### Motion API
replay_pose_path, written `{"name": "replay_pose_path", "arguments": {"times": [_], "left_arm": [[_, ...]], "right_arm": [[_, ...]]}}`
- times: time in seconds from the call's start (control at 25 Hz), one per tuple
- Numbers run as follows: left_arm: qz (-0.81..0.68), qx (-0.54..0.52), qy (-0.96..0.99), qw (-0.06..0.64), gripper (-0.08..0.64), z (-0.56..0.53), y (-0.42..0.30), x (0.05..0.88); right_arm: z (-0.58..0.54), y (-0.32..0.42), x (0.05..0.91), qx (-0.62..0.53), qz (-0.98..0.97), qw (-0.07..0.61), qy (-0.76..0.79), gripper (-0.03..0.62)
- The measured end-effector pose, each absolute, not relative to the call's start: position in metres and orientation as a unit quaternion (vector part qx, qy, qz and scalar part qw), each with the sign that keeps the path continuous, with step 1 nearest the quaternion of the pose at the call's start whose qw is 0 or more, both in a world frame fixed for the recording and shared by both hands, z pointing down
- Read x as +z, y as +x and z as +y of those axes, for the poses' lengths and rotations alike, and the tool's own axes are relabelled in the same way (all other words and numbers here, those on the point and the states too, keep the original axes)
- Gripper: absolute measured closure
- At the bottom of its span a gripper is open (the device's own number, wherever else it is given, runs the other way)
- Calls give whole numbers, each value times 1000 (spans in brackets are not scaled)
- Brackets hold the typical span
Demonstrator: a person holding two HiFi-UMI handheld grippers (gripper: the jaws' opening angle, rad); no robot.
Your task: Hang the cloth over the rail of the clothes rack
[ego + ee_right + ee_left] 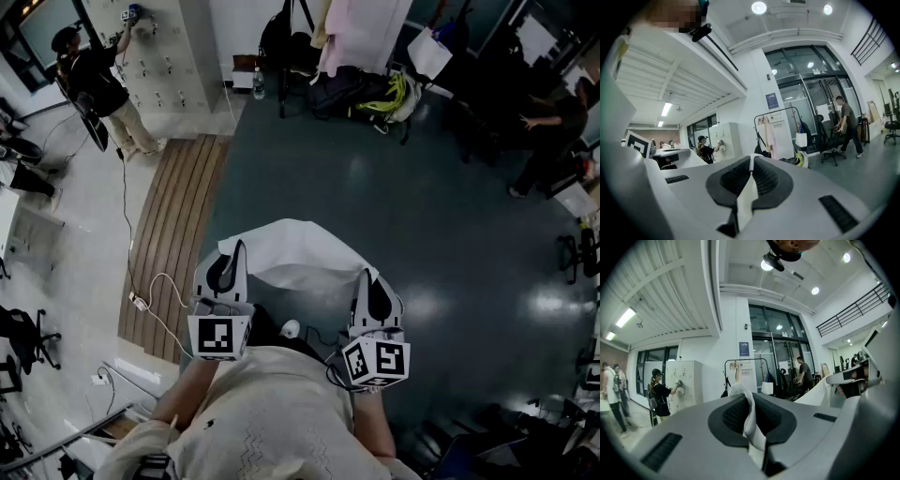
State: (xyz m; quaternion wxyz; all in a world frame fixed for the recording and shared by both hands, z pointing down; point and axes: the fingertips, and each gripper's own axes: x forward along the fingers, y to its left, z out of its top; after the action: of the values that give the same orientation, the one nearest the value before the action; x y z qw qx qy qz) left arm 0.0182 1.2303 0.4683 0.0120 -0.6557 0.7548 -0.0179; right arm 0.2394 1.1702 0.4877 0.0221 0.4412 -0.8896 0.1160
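Two grips on one white cloth (pixel 298 249): left gripper (pixel 235 255), right gripper (pixel 369 281).

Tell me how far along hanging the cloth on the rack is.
Done: the cloth is picked up, with the left hand-held gripper and the right hand-held gripper each shut on it. In hand: it hangs spread between them. Left: the clothes rack stands well across the room, so the carry and the drape over its rail are not yet done.

Dark floor (pixel 450 225), white lockers (pixel 164 61)
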Motion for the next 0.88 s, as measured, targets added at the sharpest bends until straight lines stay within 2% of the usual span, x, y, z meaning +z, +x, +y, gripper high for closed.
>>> {"name": "replay_pose_path", "arguments": {"times": [0.16,0.44,0.88], "left_arm": [[748,-63,-661,3,538,1226,17,473],[748,-43,-662,-3,538,1193,-2,477],[734,-41,-677,-18,538,1052,-71,492]], "right_arm": [[1168,252,483,127,-883,16,452,568],[1139,232,490,135,-881,23,454,568],[1005,171,490,113,-872,48,474,568]]}}
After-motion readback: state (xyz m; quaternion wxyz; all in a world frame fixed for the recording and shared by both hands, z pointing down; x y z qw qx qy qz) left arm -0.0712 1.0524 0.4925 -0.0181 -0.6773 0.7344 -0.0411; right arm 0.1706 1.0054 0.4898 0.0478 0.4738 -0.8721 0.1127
